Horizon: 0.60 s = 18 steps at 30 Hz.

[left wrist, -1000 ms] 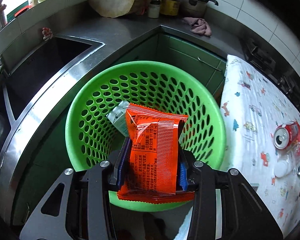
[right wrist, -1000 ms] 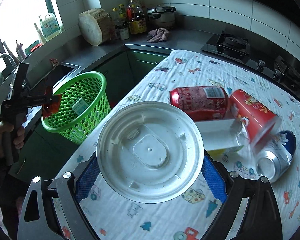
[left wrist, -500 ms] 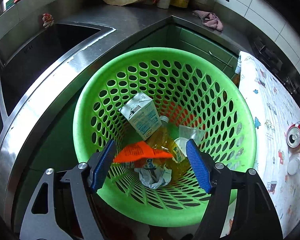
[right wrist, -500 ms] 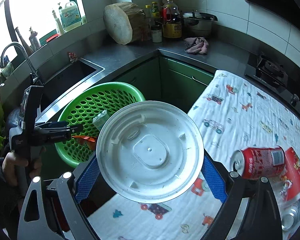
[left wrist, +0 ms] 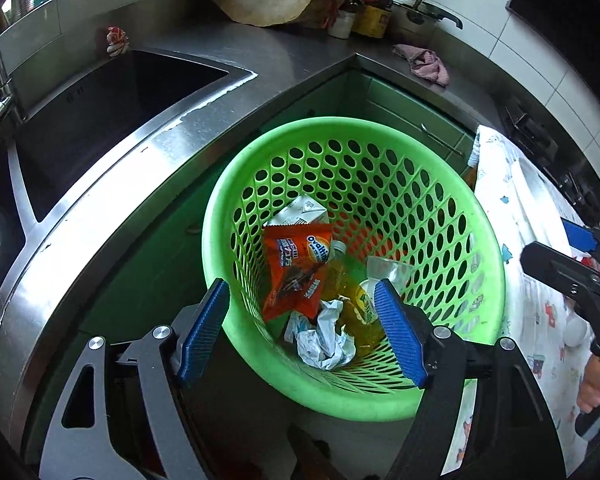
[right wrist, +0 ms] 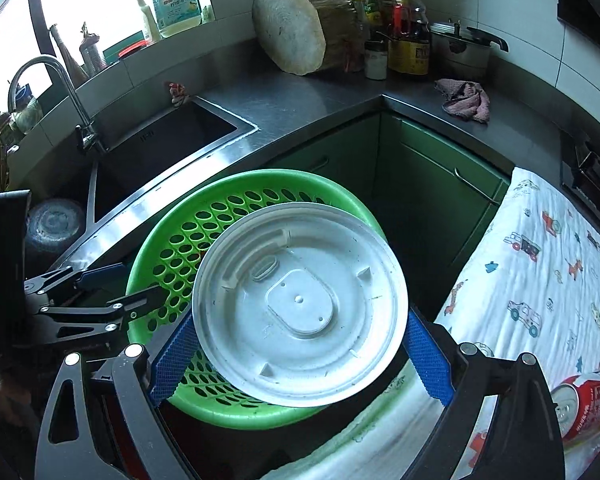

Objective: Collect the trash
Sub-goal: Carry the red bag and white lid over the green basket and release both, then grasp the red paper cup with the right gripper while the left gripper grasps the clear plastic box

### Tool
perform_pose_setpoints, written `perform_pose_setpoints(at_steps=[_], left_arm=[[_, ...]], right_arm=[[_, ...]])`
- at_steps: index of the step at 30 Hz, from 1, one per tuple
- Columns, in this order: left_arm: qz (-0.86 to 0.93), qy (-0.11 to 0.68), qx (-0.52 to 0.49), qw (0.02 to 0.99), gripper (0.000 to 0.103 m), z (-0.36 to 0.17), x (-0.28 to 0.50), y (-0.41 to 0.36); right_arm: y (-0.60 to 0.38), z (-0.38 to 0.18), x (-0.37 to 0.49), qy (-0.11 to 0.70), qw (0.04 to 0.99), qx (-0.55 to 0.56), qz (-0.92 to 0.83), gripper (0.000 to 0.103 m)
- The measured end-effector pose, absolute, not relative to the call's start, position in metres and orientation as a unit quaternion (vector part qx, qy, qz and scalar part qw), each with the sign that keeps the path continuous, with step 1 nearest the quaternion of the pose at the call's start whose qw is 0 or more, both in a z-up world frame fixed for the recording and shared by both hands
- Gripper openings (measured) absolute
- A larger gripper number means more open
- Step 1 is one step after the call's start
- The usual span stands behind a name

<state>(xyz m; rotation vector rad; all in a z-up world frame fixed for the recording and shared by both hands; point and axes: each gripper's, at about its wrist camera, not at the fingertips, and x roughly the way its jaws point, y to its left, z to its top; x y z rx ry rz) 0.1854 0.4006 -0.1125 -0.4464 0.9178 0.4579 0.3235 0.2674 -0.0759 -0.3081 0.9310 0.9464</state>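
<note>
- Trash, left wrist view: orange snack wrapper (left wrist: pixel 298 270) lies loose inside the green basket (left wrist: pixel 486 240), on top of a white carton (left wrist: pixel 300 210) and beside a yellow bottle (left wrist: pixel 352 300); crumpled paper (left wrist: pixel 326 340) sits at the near side of the basket floor, clear plastic (left wrist: pixel 388 270) on the right.
- Left gripper (left wrist: pixel 302 330) sits over the basket's near rim, jaws spread wide, nothing between the blue pads.
- Basket stands in front of the green cabinets, next to the steel sink (left wrist: pixel 100 120); table with printed cloth (left wrist: pixel 520 240) just right of it.
- Right wrist view: right gripper (right wrist: pixel 300 348) is clamped on a round white plastic lid (right wrist: pixel 300 304), pads pressing its left and right edges.
- Lid is held above the basket (right wrist: pixel 172 248), covering most of its opening.
- Left gripper (right wrist: pixel 112 284) visible at the basket's left rim, fingers apart.
- Red can (right wrist: pixel 580 396) lies on its side on the cloth (right wrist: pixel 540 280).
</note>
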Motion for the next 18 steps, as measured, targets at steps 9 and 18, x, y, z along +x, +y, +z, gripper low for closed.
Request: perform_pose_setpoints(at_steps=[9, 18], left_arm=[[0.230, 0.418, -0.210, 0.853, 0.074, -0.095, 0.169, 0.403], [0.235, 0.408, -0.206, 0.858, 0.074, -0.080, 0.166, 0.396]], right_arm=[[0.275, -0.073, 0.325, 0.429, 0.774, -0.133, 0.447, 0.092], [0.251, -0.062, 0.326, 0.426, 0.780, -0.110, 0.445, 0.093]])
